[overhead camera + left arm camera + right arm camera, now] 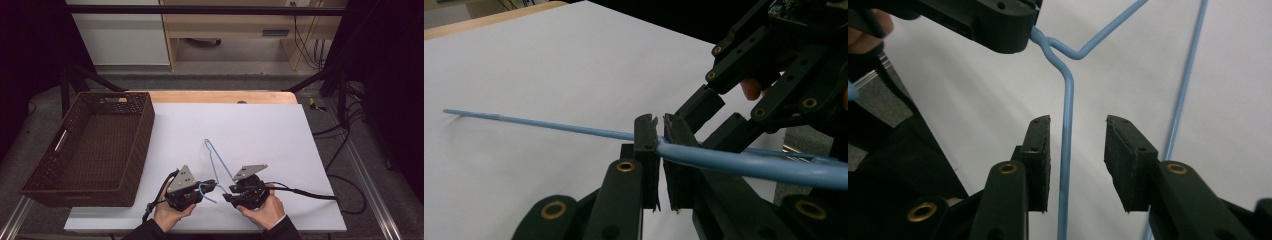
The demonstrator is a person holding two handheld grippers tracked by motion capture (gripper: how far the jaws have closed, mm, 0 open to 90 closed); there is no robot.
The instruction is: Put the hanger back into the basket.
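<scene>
Left gripper point(660, 131) clamps the blue wire hanger point(215, 161), seemingly near its twist, while right gripper point(1077, 145), at its three o'clock, stands parted around the wire.

High view: lighting uneven. White sheet on the worktop point(260, 130) is evenly lit and the brightest area, with no glare; both side margins fall to near black. Basket point(90, 150) interior dim, weave detail lost in its shade. Overall resolution soft, slight grain.

Left gripper view: sheet bright, almost washed out at upper left. Blue wire point(549, 125) sharp far off, blurred and thick at the right edge. Near black tongs point(659, 145) slightly soft, little surface detail.

Right gripper view: even, diffuse light; faint soft shadow beside the wire. Lower corners dark and out of focus.
</scene>
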